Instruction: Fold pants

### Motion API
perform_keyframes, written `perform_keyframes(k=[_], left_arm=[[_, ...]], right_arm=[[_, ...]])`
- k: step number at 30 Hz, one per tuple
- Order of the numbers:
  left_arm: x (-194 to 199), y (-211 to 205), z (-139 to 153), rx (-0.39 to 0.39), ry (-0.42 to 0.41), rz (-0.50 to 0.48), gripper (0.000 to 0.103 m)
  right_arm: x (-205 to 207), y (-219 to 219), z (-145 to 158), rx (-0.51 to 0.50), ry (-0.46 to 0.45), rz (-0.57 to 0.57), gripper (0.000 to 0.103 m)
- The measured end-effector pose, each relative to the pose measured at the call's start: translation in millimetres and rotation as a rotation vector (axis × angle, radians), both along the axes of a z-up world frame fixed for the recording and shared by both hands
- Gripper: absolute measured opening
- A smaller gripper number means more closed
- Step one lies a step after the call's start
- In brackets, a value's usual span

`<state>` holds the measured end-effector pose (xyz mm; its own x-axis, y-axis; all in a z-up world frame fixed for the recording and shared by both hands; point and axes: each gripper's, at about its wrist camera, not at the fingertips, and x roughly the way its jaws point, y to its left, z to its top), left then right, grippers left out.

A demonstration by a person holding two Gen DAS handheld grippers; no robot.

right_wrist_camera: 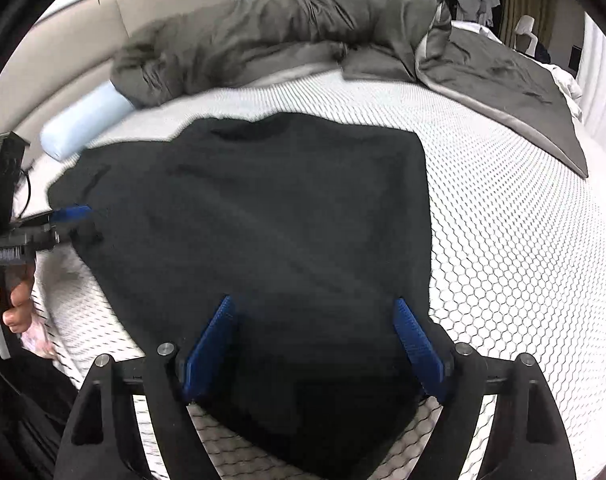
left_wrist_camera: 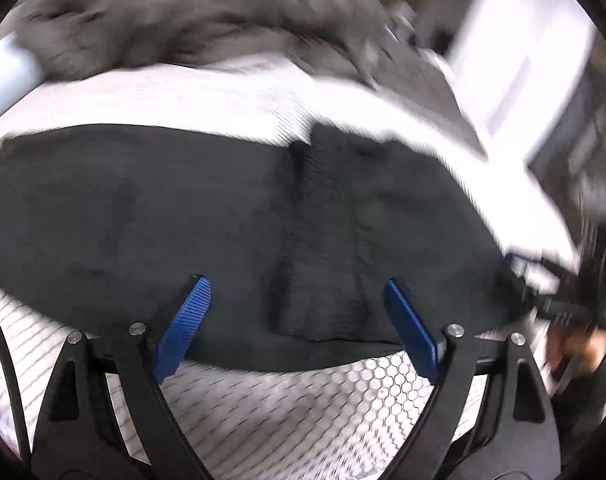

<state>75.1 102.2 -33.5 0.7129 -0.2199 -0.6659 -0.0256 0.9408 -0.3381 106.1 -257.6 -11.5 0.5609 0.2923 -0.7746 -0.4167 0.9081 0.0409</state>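
Left gripper (left_wrist_camera: 297,292) jaws wide, empty, above folded black fabric pants (left_wrist_camera: 223,208); right gripper (right_wrist_camera: 315,312) likewise spread, gripping nothing.

the left wrist view is smeared by motion — the grey blanket (left_wrist_camera: 191,16) and the room at right lose all detail. in the right wrist view, the black pants (right_wrist_camera: 271,220) hide their near edge behind the right hand-held gripper (right_wrist_camera: 315,344).

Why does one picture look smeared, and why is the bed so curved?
Left wrist view: motion blur smears the grey duvet and the room at right; the black pants stay fairly readable. Right wrist view: much sharper, the mattress honeycomb pattern crisp. Both: the fisheye lens bends straight edges and leaves dark corners; the white bedding looks overexposed in the left view.
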Motion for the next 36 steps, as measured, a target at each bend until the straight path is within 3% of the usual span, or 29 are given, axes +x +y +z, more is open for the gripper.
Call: perform_keyframes(k=[2, 5, 7, 11, 15, 18, 20, 21, 23, 25, 29, 32, 36], left_arm=[[-18, 27, 8, -0.049, -0.037, 0.098, 0.1], [-41, 73, 10, -0.115, -0.073, 0.282, 0.102], [-53, 111, -1, -0.225, -0.062, 0.416, 0.102], [-55, 158, -33, -0.401, -0.017, 0.546, 0.101], [-36, 183, -43, -0.443, 0.006, 0.604, 0.094], [-19, 196, -36, -0.372, -0.008, 0.639, 0.072], [-10, 206, -39, -0.347, 0.019, 0.672, 0.022], [-6, 208, -41, -0.313, 0.043, 0.684, 0.016], [-3, 204, -36, -0.281, 0.025, 0.684, 0.008], [-3, 189, -19, -0.198, -0.025, 0.664, 0.004], [-1, 147, 41, -0.076, -0.165, 0.566, 0.002], [2, 93, 85, -0.007, -0.26, 0.425, 0.002], [15, 1, 128, 0.037, -0.349, 0.163, 0.002]], right_arm=[[-4, -2, 3, 0.016, -0.017, -0.011, 0.086], [-5, -11, 6, 0.031, -0.025, -0.037, 0.086], [-4, -16, 7, 0.052, -0.022, -0.055, 0.086], [-1, -24, 12, 0.087, -0.017, -0.084, 0.086], [-7, -23, 15, 0.109, -0.022, -0.068, 0.086], [-8, -17, 15, 0.097, -0.024, -0.045, 0.086], [-8, -14, 13, 0.094, -0.021, -0.034, 0.086], [-8, -12, 12, 0.092, -0.02, -0.031, 0.086], [-8, -10, 11, 0.089, -0.015, -0.03, 0.086], [-7, -10, 10, 0.088, -0.013, -0.031, 0.086], [-6, -9, 11, 0.094, -0.018, -0.033, 0.086], [-6, -9, 10, 0.095, -0.018, -0.033, 0.086], [-5, -15, 12, 0.105, -0.031, -0.05, 0.086]])
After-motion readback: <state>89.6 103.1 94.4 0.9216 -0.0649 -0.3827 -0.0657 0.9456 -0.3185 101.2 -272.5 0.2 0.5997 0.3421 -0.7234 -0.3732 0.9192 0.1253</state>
